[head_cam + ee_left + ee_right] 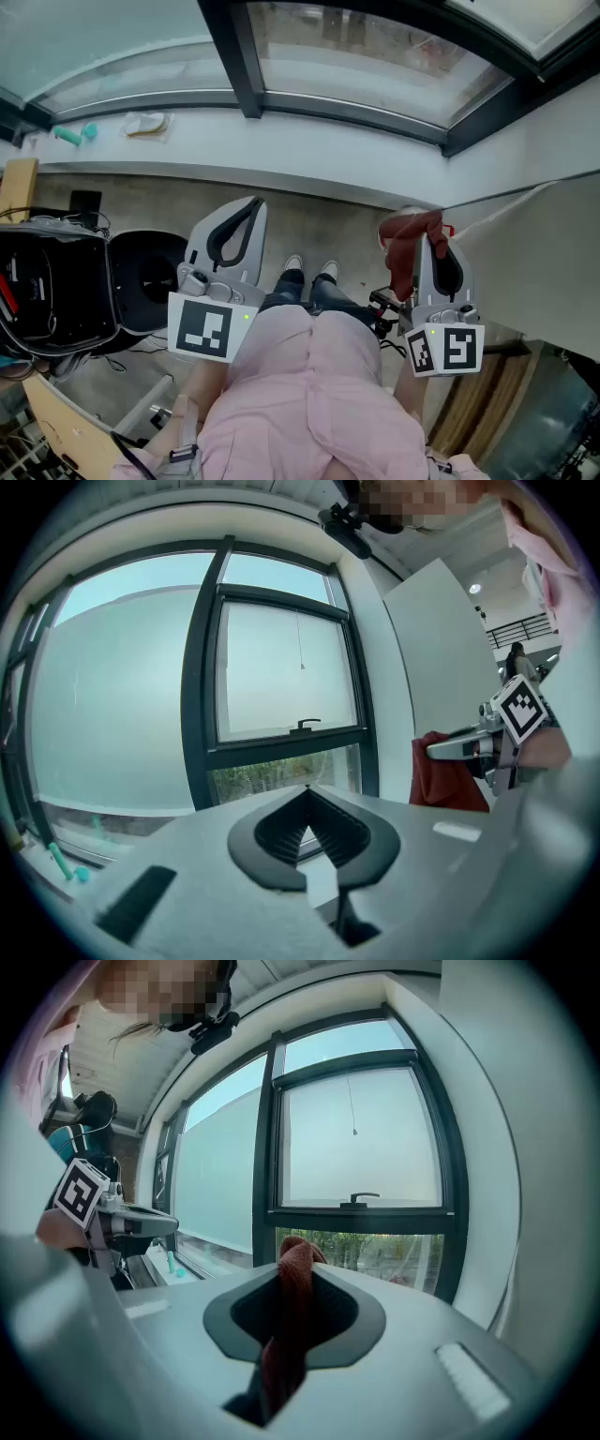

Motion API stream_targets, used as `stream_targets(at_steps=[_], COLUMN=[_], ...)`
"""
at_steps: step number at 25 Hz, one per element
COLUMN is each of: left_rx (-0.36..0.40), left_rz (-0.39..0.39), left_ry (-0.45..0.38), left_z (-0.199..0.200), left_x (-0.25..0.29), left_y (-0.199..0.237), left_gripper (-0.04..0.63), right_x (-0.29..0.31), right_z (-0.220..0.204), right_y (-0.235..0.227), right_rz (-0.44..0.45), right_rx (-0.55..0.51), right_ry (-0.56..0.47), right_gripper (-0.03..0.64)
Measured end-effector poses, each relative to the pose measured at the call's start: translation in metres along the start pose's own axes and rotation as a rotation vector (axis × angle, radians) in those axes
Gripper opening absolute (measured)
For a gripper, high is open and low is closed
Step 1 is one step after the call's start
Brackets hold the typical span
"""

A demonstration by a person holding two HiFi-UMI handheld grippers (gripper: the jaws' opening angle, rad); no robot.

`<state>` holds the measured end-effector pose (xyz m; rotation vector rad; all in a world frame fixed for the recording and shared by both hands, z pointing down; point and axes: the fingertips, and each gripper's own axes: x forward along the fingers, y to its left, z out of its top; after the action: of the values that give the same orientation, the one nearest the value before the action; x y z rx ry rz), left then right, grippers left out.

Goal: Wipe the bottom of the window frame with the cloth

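While it hung from the clamped jaws of the right hand-held gripper (419,225), centre right, the dark red fabric cloth (409,251) looked soft, light and floppy, best held by a bunched fold. The dark metal window frame (347,110) lay above, apart from it. The left hand-held gripper (249,208) was closed and empty.

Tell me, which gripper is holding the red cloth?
The right gripper: the cloth is pinched between its jaws. The left gripper is shut on nothing.
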<state>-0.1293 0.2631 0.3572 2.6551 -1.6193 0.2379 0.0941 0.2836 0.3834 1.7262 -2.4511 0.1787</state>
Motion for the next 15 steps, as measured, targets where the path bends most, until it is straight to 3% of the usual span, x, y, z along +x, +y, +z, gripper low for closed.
stream_targets(at_steps=[15], left_rx=[0.007], left_rz=[-0.020], left_ry=[-0.053], left_z=[0.020], left_x=[0.040], left_y=[-0.056], left_gripper=[-0.002], right_x=[-0.019], right_z=[0.002], right_y=[-0.064], right_rz=[0.005], right_rx=[0.024], right_ry=[-0.005], right_gripper=[0.051])
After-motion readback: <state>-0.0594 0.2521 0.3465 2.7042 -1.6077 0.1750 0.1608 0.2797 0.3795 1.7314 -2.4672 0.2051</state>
